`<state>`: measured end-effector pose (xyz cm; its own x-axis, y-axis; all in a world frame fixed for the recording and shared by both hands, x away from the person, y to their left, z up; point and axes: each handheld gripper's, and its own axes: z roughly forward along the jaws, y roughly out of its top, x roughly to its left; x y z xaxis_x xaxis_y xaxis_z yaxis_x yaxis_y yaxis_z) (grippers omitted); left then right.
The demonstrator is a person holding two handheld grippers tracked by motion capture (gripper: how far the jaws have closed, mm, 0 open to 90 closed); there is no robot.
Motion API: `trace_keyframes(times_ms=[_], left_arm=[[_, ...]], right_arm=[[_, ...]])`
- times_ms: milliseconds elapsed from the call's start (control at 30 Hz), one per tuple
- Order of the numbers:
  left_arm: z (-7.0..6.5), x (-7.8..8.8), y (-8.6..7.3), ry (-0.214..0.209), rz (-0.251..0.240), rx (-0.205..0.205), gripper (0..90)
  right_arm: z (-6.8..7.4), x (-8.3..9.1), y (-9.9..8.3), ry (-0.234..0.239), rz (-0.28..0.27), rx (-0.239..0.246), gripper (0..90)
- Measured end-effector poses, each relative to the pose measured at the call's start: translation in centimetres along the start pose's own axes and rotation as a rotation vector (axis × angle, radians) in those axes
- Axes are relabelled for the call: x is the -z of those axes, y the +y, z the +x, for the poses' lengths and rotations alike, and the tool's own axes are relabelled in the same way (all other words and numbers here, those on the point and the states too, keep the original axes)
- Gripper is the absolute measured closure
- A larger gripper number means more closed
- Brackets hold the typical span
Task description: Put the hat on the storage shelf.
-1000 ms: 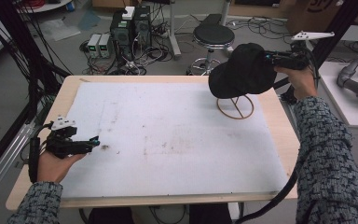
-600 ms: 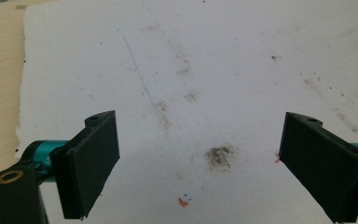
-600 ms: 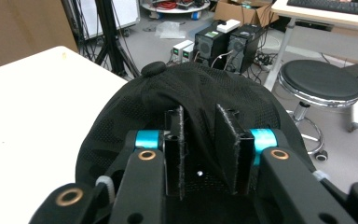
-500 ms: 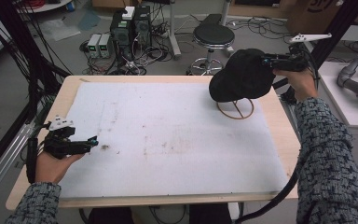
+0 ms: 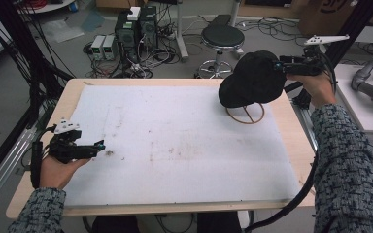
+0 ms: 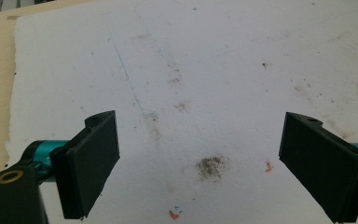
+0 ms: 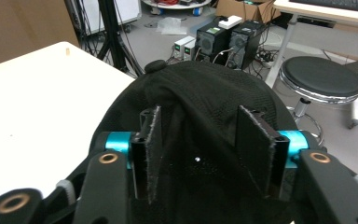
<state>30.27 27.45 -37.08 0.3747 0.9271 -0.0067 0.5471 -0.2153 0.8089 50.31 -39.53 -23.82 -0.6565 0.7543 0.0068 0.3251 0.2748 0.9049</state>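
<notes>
Right gripper view: right tool [image 7: 198, 154] part-spread, just been opening, black cap [image 7: 200, 102] between slack pads. High view: cap [image 5: 252, 77] perched over wooden ring stand [image 5: 245, 114], bench [image 5: 73, 94] far-right. Left tool [image 6: 209, 163] spread wide, empty, over white mat [image 6: 223, 60].

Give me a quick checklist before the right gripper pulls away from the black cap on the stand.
1. Right gripper jaws have just been opening, cap fabric between them: pads clear of it, cannot tell.
2. Black cap sits over the wooden stand: ok.
3. Cap seated securely: cannot tell.
4. Left gripper open, holding nothing, far from the cap: ok.
5. White mat bare around the stand: ok.
</notes>
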Motion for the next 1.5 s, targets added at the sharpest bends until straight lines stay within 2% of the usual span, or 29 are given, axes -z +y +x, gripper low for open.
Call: trace_keyframes(times_ms=[100, 200, 567, 667, 767, 867, 967, 1033, 1233, 1333, 1400, 1433, 1500], left_arm=[[-0.2, -0.1, 0.1, -0.005, -0.004, -0.004, 12.4], [-0.4, -0.3, 0.3, -0.009, -0.006, -0.008, 12.4], [-1.3, -1.1, 1.0, -0.037, -0.006, -0.031, 12.4], [-1.6, -1.4, 1.2, -0.046, -0.006, -0.035, 12.4], [-1.9, -1.7, 1.4, -0.053, -0.004, -0.042, 12.4], [-2.2, -1.9, 1.7, -0.059, -0.006, -0.046, 12.4], [-2.4, -2.1, 1.9, -0.067, -0.004, -0.056, 12.4], [-2.6, -2.2, 2.0, -0.071, -0.006, -0.059, 12.4], [-2.6, -2.2, 1.9, -0.069, -0.005, -0.057, 12.4], [-2.5, -2.0, 1.8, -0.067, -0.012, -0.054, 12.4], [-2.4, -1.8, 1.7, -0.066, -0.014, -0.052, 12.4], [-2.4, -1.8, 1.6, -0.066, -0.011, -0.050, 12.4], [-2.4, -1.7, 1.5, -0.062, -0.015, -0.047, 12.4]], right_arm=[[0.4, 0.1, 0.1, -0.004, 0.011, 0.012, 47.4], [0.7, 0.3, 0.2, 0.001, 0.007, 0.000, 43.9], [3.4, 1.5, -0.6, 0.021, -0.024, 0.024, 35.5], [4.1, 2.1, -1.0, 0.028, -0.047, 0.009, 32.3], [4.6, 2.5, -1.3, 0.036, -0.030, 0.012, 29.6], [5.4, 2.8, -1.7, 0.048, -0.050, 0.000, 25.9], [6.3, 2.7, -2.4, 0.058, -0.026, -0.010, 21.8], [6.9, 2.7, -2.9, 0.071, -0.028, -0.016, 21.7], [9.2, 2.6, -4.2, 0.122, -0.048, -0.010, 17.1], [11.3, 2.3, -4.9, 0.168, -0.045, -0.013, 13.4], [12.7, 1.9, -5.5, 0.195, -0.050, 0.004, 13.2], [13.7, 1.6, -6.0, 0.223, -0.048, 0.018, 13.2], [14.8, 1.0, -6.7, 0.234, -0.023, 0.053, 13.2]])
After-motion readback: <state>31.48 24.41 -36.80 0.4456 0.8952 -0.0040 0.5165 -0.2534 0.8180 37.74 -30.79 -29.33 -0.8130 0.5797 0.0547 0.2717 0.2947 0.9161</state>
